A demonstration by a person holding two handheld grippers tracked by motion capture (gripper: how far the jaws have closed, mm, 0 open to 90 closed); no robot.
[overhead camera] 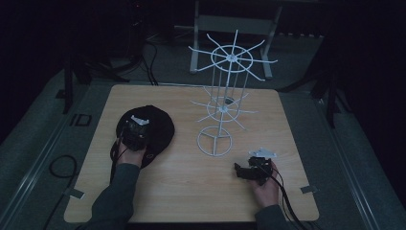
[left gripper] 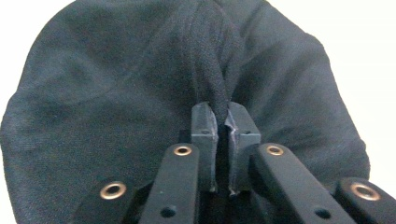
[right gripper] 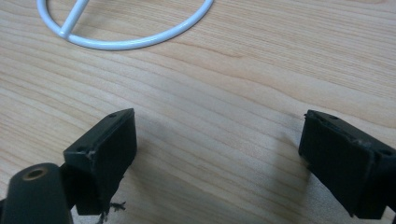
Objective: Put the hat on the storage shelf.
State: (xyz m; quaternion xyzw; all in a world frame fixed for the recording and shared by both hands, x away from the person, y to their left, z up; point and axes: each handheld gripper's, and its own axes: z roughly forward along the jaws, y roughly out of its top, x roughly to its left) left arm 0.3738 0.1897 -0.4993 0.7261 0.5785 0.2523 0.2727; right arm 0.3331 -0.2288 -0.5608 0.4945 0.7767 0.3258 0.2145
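The black fabric hat point(overhead camera: 152, 125) lies flat on the wooden table point(overhead camera: 191, 182), toward the table's nine o'clock side. In the left gripper view the dark knit cloth point(left gripper: 116, 93) spreads wide, and a raised fold of it runs down between the two black pads point(left gripper: 204, 122). The left gripper point(overhead camera: 136, 125) sits on the hat's near-left part, its jaws closed tight on that pinched fold. At about three o'clock from the hat stands a white wire display rack point(overhead camera: 225, 96), upright, with spoked rings at two heights and a round base ring point(right gripper: 121, 35) on the wood. The right gripper point(overhead camera: 244, 171) rests near the table's five o'clock edge, just below and right of that base, jaws spread wide with only bare wood between them.
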